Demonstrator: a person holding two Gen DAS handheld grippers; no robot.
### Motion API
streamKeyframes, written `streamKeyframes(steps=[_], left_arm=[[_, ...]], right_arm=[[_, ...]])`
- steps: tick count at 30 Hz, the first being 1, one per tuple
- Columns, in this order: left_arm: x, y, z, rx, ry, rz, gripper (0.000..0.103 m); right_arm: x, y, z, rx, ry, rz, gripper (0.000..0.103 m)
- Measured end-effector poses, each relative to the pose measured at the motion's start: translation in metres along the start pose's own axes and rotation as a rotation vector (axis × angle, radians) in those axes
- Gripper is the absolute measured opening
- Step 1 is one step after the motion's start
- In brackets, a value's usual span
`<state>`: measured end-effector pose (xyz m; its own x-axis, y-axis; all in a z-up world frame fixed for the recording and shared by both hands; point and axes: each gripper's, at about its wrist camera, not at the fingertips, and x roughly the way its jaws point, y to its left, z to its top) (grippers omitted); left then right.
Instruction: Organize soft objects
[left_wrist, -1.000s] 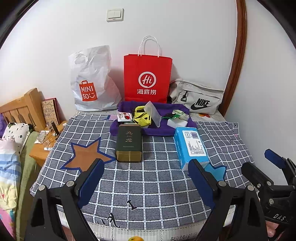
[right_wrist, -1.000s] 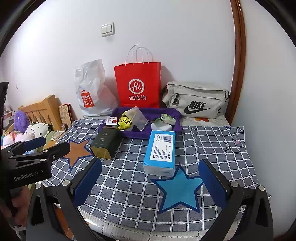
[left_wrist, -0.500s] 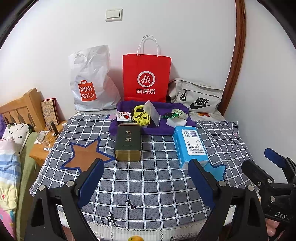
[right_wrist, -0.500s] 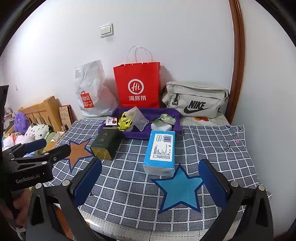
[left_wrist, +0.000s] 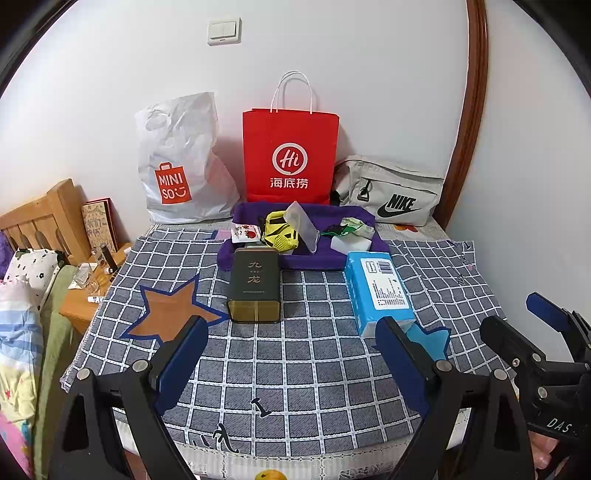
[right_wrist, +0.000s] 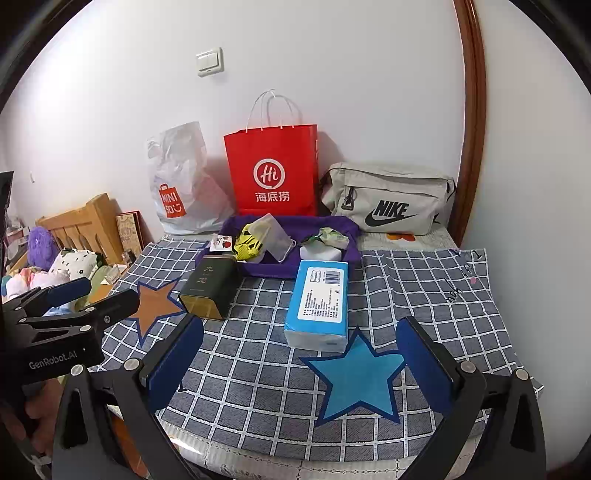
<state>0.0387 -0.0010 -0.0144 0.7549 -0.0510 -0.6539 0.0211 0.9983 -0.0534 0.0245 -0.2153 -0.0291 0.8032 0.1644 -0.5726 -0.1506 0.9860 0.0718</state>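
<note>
Barely shifted since earlier frame. Both tongs spread, empty: left tongs (left_wrist: 291, 354), right tongs (right_wrist: 299, 354). Blue tissue pack (right_wrist: 319, 301) straight ahead of right tongs, long axis pointing away; right nearer.

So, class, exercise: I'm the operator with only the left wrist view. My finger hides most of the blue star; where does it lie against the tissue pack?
Observer: The blue star lies whole, its top point at the near end of the tissue pack.
Operator: Is the right hand-held gripper holding anything?
Observer: No, it is wide open, with nothing between its fingers.
Operator: What's the purple at my left edge?
Observer: A fuzzy purple plush beside the headboard.
</note>
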Motion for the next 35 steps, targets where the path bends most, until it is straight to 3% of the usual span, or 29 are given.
streamKeyframes(steps=[35], left_arm=[[-0.0019,0.0024,-0.0004,0.014,-0.017,0.007,0.092]], right_arm=[[-0.0044,0.0040,0.0017,0.001,-0.006,0.005,0.102]])
